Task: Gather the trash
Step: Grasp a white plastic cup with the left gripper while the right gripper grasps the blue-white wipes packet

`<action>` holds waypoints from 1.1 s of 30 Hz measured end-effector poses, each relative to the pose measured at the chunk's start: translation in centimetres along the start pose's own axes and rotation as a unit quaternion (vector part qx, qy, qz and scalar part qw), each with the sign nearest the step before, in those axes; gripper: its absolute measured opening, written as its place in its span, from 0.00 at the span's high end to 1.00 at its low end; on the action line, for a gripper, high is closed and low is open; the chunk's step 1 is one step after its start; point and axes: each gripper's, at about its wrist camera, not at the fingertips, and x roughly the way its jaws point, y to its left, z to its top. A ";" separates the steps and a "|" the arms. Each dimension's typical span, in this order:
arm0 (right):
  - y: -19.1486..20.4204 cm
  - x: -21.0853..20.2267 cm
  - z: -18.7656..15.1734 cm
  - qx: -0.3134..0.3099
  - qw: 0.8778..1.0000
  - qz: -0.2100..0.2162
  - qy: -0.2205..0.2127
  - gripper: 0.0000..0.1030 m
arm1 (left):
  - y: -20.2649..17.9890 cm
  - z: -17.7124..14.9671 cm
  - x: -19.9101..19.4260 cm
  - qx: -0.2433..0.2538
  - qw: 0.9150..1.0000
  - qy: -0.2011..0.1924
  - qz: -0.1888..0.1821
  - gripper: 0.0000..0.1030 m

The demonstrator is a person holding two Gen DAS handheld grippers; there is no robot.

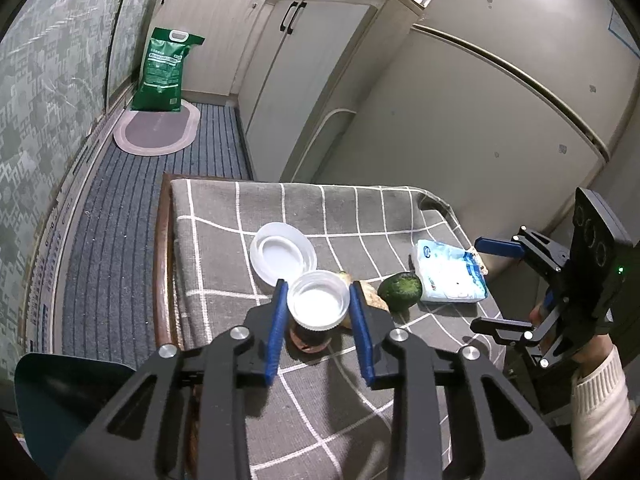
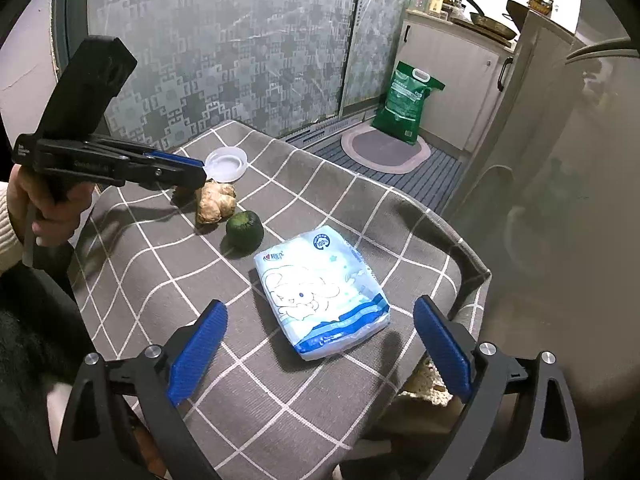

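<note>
Surface: we see a grey checked cloth over the table.
On it: lid, ginger, green fruit, tissue pack.

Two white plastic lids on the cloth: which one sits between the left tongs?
The smaller ribbed lid, nearer the camera, between the left tongs; the wider flat lid lies behind, outside them.

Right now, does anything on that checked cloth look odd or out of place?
Mostly the food: a ginger root and a round green vegetable lie loose beside the tissue pack and a plastic lid. Nothing looks spilled or broken. The left claw brackets a small open cup.
</note>
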 end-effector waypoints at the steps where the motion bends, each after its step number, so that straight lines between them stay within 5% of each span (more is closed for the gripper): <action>1: 0.0 0.1 0.0 0.000 1.000 -0.001 0.001 0.08 | 0.0 0.0 -0.1 0.000 1.000 -0.001 0.000 0.68; 17: -1.0 2.3 0.5 0.039 0.999 0.001 0.000 0.08 | 0.5 0.2 -3.2 -0.007 0.999 -0.025 -0.022 0.68; 21: 0.0 2.9 0.6 0.019 1.000 0.003 0.011 0.27 | 0.4 0.2 -4.5 -0.005 0.999 -0.034 -0.023 0.68; 26: 0.0 3.0 0.5 0.031 0.999 0.010 0.007 0.27 | 0.6 0.1 -6.3 -0.004 0.999 -0.039 -0.016 0.68; 33: 0.2 3.2 0.6 0.053 0.998 0.027 -0.002 0.44 | 1.1 0.0 -8.2 -0.004 0.999 -0.050 -0.005 0.68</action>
